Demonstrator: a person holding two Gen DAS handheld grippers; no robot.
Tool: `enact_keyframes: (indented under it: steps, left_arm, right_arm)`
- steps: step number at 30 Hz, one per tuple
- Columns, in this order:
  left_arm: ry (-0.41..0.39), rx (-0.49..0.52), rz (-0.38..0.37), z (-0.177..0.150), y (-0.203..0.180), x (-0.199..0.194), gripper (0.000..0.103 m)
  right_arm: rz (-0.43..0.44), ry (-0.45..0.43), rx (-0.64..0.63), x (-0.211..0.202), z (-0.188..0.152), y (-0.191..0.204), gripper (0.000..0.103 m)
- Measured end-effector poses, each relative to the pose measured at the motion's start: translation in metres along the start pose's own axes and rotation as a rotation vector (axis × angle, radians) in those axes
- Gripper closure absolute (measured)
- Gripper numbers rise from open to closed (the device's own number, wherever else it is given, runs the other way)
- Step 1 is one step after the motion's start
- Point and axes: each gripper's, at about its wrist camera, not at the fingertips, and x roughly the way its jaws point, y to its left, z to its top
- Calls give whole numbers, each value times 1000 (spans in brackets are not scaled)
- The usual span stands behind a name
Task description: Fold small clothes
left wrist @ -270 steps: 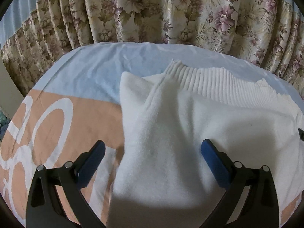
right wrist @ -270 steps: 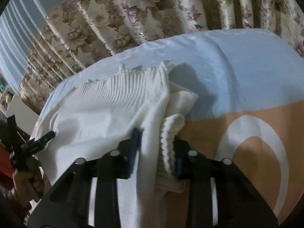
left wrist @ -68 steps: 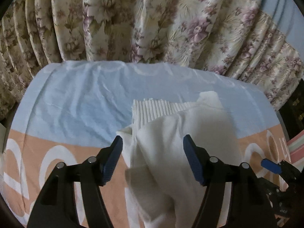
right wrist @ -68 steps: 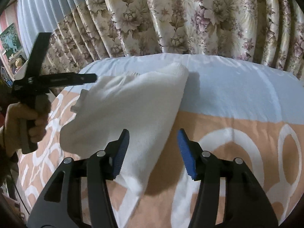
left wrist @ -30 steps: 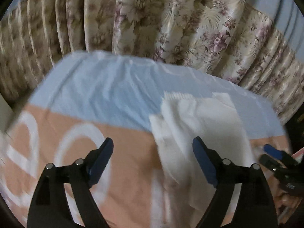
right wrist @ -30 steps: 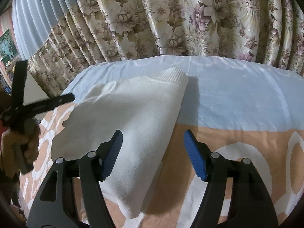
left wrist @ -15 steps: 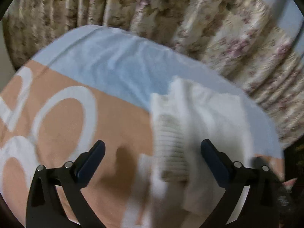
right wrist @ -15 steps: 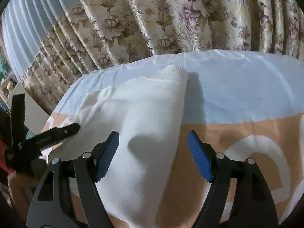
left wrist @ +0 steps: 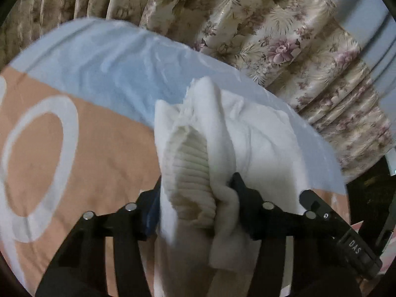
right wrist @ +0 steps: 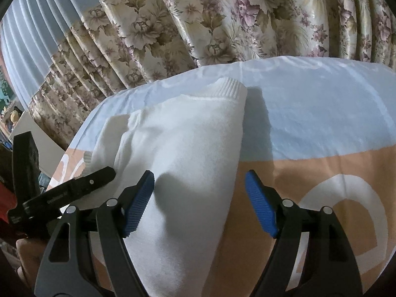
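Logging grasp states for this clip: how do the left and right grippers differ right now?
The left gripper is shut on the white sweater's ribbed cuff; the right gripper is open, holding nothing. The left's blue pads are mostly buried in fabric; the right's pads show fully. Both have black fingers and are over the sweater.

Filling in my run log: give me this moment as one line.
stage: folding | left tongs: shut on sweater | right tongs: open over sweater | surface: bedsheet

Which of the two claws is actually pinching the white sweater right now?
The left claw: it is clamped on a bunched, ribbed part of the white sweater. The right claw hangs wide open above it, gripping nothing.
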Motion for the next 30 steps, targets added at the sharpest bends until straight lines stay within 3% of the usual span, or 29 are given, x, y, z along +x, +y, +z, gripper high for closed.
enact_keyframes:
  steps: [6, 13, 23, 30]
  left_arm:
    - [-17, -43, -32, -1, 3, -1, 58]
    - [-38, -36, -12, -1, 0, -5, 62]
    - [-51, 11, 11, -1, -32, -19, 65]
    - [-45, 61, -19, -19, -110, -19, 65]
  right_arm:
    - [40, 18, -5, 5, -2, 5, 28]
    - [46, 36, 0, 13, -2, 5, 73]
    - [27, -32, -89, -15, 10, 19, 77]
    - [-14, -90, -122, -68, 24, -12, 77]
